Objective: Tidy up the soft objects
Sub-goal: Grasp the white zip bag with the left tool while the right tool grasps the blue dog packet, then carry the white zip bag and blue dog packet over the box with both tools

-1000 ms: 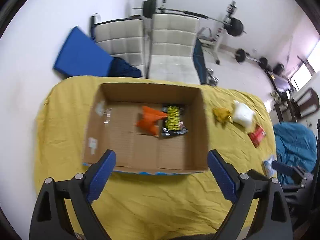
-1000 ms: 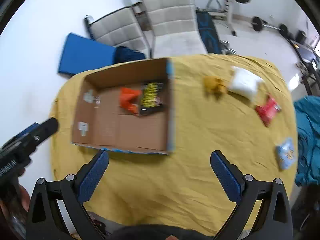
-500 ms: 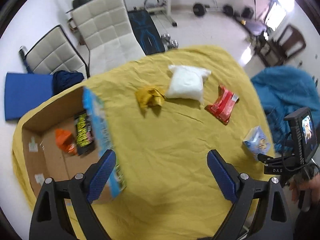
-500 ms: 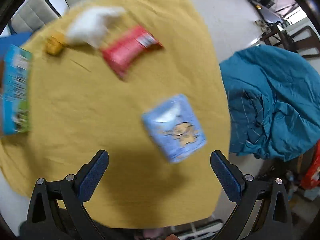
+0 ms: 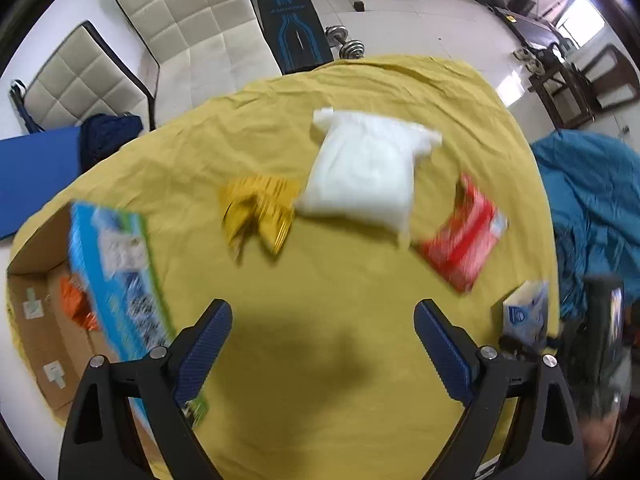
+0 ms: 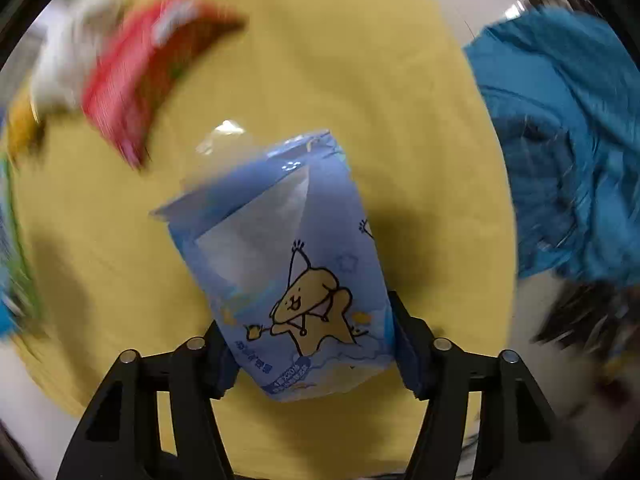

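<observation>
R gripper (image 6: pixel 312 356): jaws closed on the blue tissue pack (image 6: pixel 288 272), one finger on each side of its lower end. Pack tilted, top leaning away to the left of the jaws, cartoon star print facing the cam. Pack looks lifted off the yellow cloth (image 6: pixel 320 60); shadow on cloth behind it. Beyond the pack, up-left of jaws: red packet (image 6: pixel 132 72), blurred, w/ a white bag (image 6: pixel 60 68) further left. Teal blanket (image 6: pixel 568 152) off to the right of the jaws, past the cloth edge.

L gripper (image 5: pixel 322 338): jaws wide open, nothing btwn them, only cloth and a shadow. Straight ahead of jaws: white bag (image 5: pixel 368 176) lying flat. Yellow packet (image 5: pixel 258 212) ahead-left, just beside the bag, may be touching, blur hides it. Red packet (image 5: pixel 462 236) ahead-right, near the bag's corner. Tissue pack (image 5: pixel 526 312) far right of the R finger, at cloth edge. Cardboard box (image 5: pixel 36 328) to the left of the L finger, printed blue-green outer wall toward jaws; orange packet (image 5: pixel 76 304) inside it. White chairs (image 5: pixel 188 20) past the table.
</observation>
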Action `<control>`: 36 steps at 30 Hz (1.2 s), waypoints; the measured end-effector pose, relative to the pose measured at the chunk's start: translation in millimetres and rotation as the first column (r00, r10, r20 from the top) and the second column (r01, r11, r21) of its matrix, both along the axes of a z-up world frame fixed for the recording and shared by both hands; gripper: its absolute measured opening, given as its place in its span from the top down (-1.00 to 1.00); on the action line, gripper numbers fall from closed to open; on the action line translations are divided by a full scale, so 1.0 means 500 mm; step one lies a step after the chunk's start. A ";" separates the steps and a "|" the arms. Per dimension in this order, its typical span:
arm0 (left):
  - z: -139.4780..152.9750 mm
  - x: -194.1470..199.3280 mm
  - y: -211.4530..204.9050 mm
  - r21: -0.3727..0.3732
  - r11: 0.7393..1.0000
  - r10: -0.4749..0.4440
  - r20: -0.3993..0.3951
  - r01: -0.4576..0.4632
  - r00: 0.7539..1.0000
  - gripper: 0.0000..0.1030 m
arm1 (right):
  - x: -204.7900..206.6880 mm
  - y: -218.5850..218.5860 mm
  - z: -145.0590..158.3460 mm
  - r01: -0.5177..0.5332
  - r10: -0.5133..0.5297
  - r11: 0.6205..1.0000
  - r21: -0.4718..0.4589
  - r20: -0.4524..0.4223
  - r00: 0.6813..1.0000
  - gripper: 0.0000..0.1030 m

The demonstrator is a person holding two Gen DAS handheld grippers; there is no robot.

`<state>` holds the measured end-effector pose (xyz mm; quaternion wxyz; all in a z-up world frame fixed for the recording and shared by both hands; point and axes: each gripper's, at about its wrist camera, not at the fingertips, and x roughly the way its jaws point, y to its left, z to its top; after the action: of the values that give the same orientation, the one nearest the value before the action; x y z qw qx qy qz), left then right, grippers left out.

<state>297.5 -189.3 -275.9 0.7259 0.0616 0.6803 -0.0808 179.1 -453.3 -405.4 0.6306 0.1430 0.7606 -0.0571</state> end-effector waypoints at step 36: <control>-0.112 0.024 -0.116 0.028 0.995 -0.100 0.030 0.099 0.995 -0.46 | 0.114 -0.015 0.032 0.142 -0.142 0.990 0.005 0.050 0.989 0.07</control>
<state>309.8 -247.4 -332.1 0.7308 0.1062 0.6658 -0.1067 236.1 -460.7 -389.2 0.6438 0.1989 0.7324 -0.0977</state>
